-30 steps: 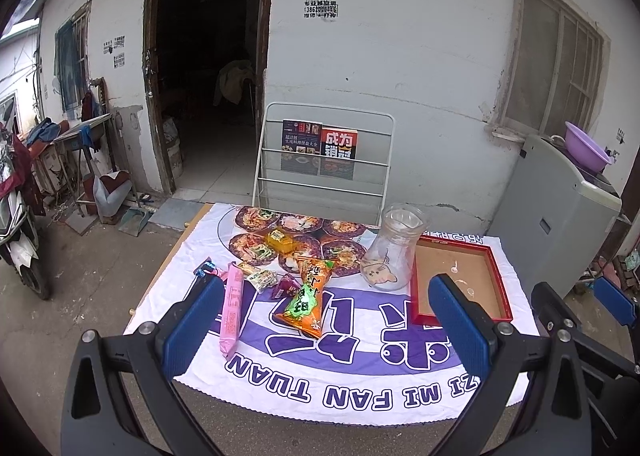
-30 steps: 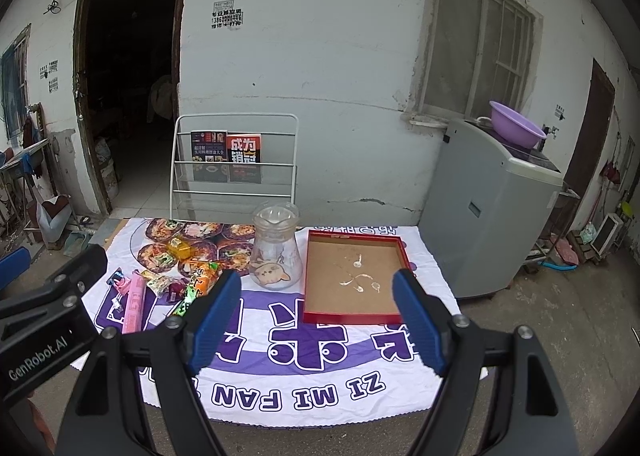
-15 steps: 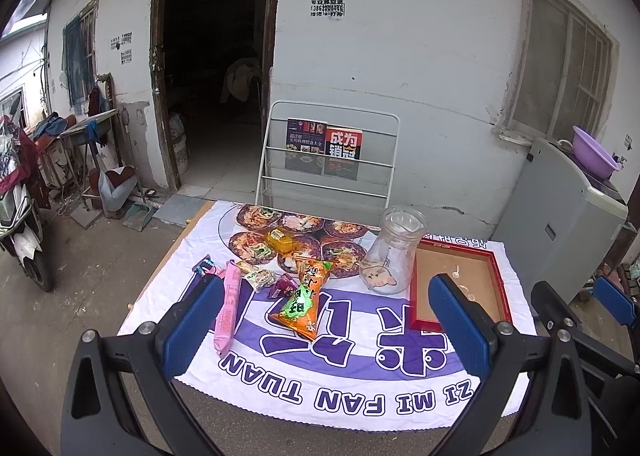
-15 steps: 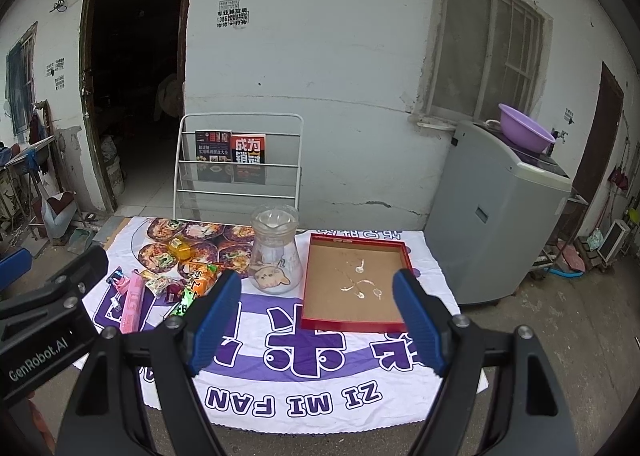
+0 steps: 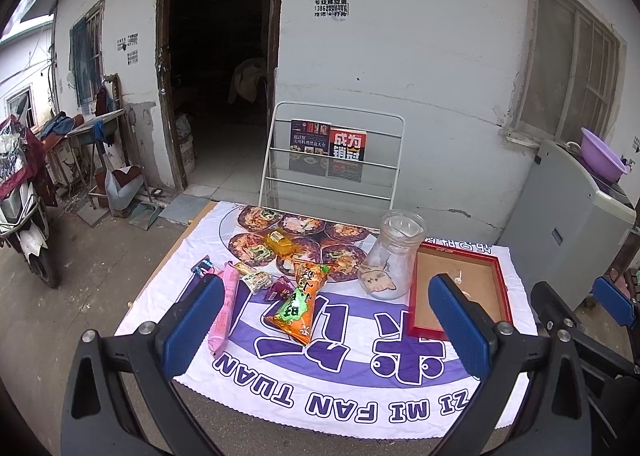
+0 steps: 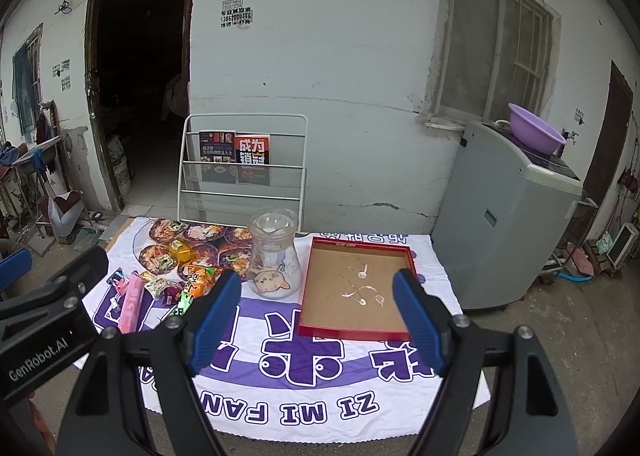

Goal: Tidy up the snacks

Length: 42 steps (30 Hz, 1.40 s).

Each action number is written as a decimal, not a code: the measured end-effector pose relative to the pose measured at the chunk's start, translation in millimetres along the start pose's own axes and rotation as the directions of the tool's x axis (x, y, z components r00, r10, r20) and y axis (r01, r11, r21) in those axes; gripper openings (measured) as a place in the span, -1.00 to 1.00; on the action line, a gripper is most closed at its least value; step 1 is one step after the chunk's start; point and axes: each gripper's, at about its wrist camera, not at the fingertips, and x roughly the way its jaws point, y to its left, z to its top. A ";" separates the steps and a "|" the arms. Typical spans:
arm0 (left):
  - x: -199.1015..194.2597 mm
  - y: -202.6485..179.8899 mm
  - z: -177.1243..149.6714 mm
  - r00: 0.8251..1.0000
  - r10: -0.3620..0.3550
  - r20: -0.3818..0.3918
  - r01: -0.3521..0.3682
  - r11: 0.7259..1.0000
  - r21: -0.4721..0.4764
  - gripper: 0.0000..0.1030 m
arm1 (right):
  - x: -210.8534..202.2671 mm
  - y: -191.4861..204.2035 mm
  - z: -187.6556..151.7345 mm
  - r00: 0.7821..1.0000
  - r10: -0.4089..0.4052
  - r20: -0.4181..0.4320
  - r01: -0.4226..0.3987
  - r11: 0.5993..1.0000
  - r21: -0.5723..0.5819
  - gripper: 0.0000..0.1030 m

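Here, both tools are spread wide and grasp nothing. The left gripper fills the bottom of the left wrist view, its blue-padded black fingers parted well above the white and purple printed banner cloth that covers the table. The right gripper does the same in the lower half of the right wrist view, pads apart, holding nothing.

The snacks lie in a loose cluster on the left part of the cloth, left of centre in the left wrist view. A long pink wrapped stick pack lies lengthwise beside the left finger. To its right sits an orange and green crinkled snack bag, with a small purple wrapped sweet and a pale green-printed packet just beside it. A yellow-orange small packet rests farther up on the printed food pictures, and a small blue wrapper lies at the cluster's left edge.

Right of the snacks stands a clear glass jar with a cat face drawing, upright. Just beside it, at centre right, lies a red-rimmed rectangular tray with a brown floor, holding no snacks.

Behind the table, upper centre, a white wire rack holds two books against the wall.
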 end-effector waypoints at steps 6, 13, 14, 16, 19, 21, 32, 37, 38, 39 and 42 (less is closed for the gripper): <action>5.9 -9.4 8.8 1.000 -0.007 0.018 0.007 1.000 0.010 1.00 | 7.1 -7.2 5.5 1.000 -0.013 0.019 0.012 1.000 0.019 0.52; 23.3 -7.7 25.4 0.999 -0.016 0.044 0.015 1.000 0.012 1.00 | 22.9 0.3 18.8 0.999 -0.025 0.048 0.024 0.999 0.030 0.52; 26.4 -6.0 28.7 0.999 -0.018 0.051 0.018 1.000 0.011 1.00 | 25.8 2.5 23.0 0.998 -0.029 0.055 0.027 0.999 0.031 0.52; 33.3 -1.5 35.3 0.998 -0.025 0.062 0.024 1.000 0.010 1.00 | 31.2 9.5 29.2 0.997 -0.039 0.067 0.037 0.999 0.030 0.52; 48.9 6.6 47.8 0.997 -0.038 0.065 0.038 0.999 0.009 1.00 | 44.2 22.2 41.2 0.996 -0.053 0.073 0.051 0.998 0.031 0.52; 62.3 14.9 55.9 0.997 -0.051 0.062 0.050 0.999 0.013 1.00 | 53.7 31.5 46.8 0.995 -0.066 0.072 0.064 0.997 0.032 0.52; 158.4 74.9 99.3 0.992 -0.128 0.013 0.127 0.988 0.085 1.00 | 121.1 117.6 73.4 0.985 -0.164 0.062 0.159 0.984 0.077 0.52; 199.5 107.0 105.7 0.991 -0.137 -0.008 0.137 0.984 0.113 1.00 | 146.7 163.1 74.4 0.981 -0.180 0.065 0.175 0.981 0.079 0.52; 207.9 113.1 104.6 0.991 -0.132 -0.024 0.134 0.984 0.114 1.00 | 152.9 171.4 73.5 0.983 -0.176 0.053 0.172 0.982 0.076 0.52; 216.1 119.7 102.7 0.991 -0.129 -0.040 0.133 0.985 0.114 1.00 | 160.1 179.7 72.1 0.983 -0.177 0.039 0.174 0.982 0.068 0.52; 239.2 136.5 92.7 0.991 -0.103 -0.089 0.113 0.987 0.112 1.00 | 183.6 200.6 63.3 0.987 -0.158 -0.023 0.159 0.986 0.053 0.52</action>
